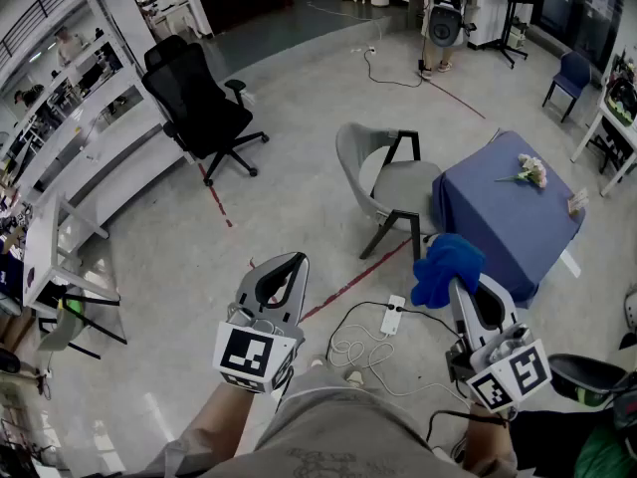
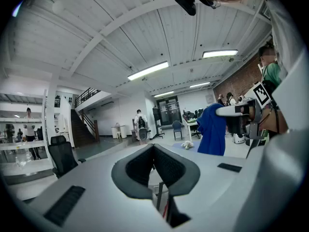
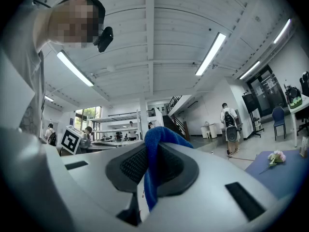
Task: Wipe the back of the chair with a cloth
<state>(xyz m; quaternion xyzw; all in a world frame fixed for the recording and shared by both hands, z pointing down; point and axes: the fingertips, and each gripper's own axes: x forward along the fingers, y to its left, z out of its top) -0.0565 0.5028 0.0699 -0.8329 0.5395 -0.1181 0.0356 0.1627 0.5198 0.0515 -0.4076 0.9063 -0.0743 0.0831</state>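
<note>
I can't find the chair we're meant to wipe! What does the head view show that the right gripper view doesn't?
Only the head view shows the grey chair, standing beside the blue table, plus a black office chair and a power strip on the floor. Only the right gripper view shows the ceiling lights. Both show the blue cloth pinched in the right gripper, the table, and the flowers on it.

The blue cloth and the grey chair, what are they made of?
The blue cloth looks like soft, fuzzy fabric, perhaps microfibre: it droops in loose folds. The chair looks covered in matte grey fabric, though smooth plastic is possible. Its thin black legs could be metal or painted wood.
</note>
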